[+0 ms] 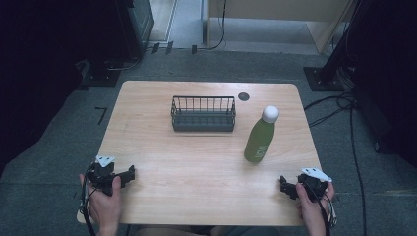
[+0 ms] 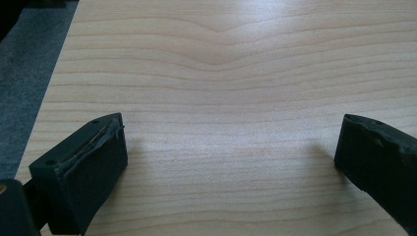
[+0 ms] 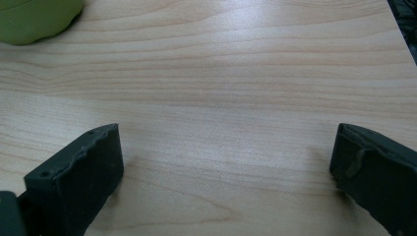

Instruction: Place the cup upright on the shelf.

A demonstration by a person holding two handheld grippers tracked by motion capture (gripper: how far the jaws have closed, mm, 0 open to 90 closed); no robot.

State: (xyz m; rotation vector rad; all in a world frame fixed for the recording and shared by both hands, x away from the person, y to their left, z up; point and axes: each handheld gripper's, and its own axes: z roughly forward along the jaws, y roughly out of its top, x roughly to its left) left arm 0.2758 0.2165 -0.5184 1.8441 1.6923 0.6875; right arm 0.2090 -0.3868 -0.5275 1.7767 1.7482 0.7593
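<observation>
Grey carpet surrounded the pale wooden counter (image 1: 162, 147), with cables trailing across the floor beyond it. At the near left corner the left gripper (image 2: 231, 147) rested with its jaws wide apart over bare wood, holding nothing. The right gripper (image 3: 226, 157) sat likewise at the near right edge, jaws spread and empty, apparently a ready pose. Just beyond it stood the green bottle with a white cap (image 1: 260, 135), upright. Farther off, mid-counter, the dark wire basket (image 1: 203, 114) lay empty, probably waiting to receive something.
</observation>
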